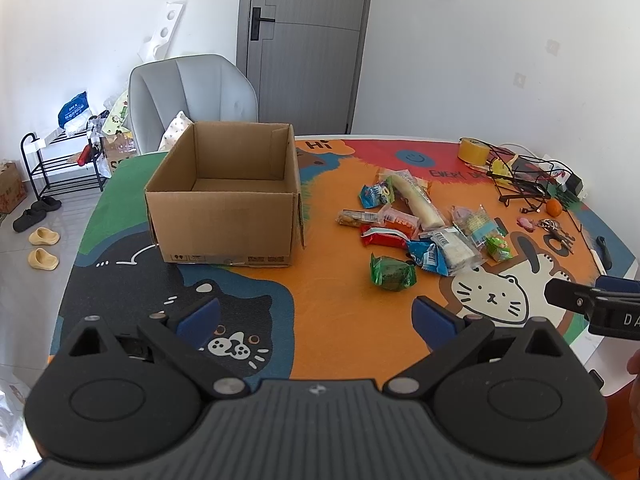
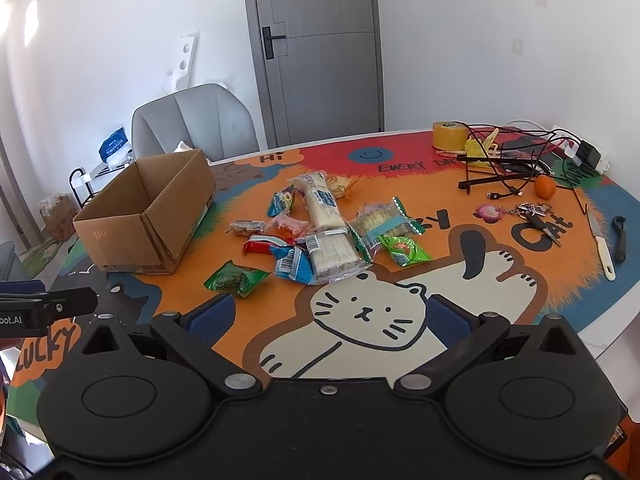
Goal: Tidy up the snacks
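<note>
While the heap of wrapped snacks (image 2: 320,232) lay on the orange part of the cartoon-cat tablecloth (image 2: 360,320), the open brown cardboard box (image 1: 224,196) stood apart to its left, nothing visible inside. A green foil packet (image 1: 392,272) sat nearest the left gripper (image 1: 316,320), whose jaws were spread and empty. Likewise the right gripper (image 2: 340,320) hung spread, holding nothing.
</note>
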A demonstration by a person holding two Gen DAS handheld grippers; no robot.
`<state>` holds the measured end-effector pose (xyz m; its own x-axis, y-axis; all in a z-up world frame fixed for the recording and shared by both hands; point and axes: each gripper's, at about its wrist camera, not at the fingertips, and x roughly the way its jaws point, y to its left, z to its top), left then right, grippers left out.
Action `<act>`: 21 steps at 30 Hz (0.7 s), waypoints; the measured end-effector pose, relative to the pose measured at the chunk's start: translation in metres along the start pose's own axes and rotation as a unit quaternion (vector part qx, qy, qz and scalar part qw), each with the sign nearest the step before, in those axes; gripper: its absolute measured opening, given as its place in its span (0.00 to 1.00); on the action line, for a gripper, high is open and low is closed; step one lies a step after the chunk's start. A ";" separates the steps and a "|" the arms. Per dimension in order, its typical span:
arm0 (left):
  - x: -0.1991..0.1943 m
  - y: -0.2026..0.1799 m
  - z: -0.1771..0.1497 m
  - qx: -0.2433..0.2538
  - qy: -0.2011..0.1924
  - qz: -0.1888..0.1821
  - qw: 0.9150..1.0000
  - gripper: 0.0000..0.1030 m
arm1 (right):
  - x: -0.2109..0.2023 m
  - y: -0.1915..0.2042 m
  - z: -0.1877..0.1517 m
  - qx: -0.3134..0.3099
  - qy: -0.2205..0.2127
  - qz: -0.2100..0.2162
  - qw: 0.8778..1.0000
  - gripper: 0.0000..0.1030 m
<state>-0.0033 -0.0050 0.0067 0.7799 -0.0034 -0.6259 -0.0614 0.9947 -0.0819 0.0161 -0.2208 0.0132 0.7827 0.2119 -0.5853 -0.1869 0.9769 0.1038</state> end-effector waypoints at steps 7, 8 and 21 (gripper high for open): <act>0.000 0.000 0.000 -0.001 0.000 -0.001 1.000 0.99 | 0.000 0.000 -0.001 0.000 -0.001 0.001 1.000 1.00; 0.000 0.001 0.000 -0.002 0.000 -0.002 1.000 0.99 | 0.000 0.000 -0.001 0.000 -0.001 0.001 1.000 1.00; -0.001 -0.001 0.000 0.000 -0.004 -0.003 1.000 0.99 | -0.004 -0.003 0.000 0.006 -0.008 0.003 1.000 1.00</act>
<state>-0.0039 -0.0058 0.0078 0.7854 -0.0092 -0.6190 -0.0559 0.9948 -0.0857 0.0140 -0.2246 0.0154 0.7903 0.2186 -0.5724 -0.1846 0.9757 0.1177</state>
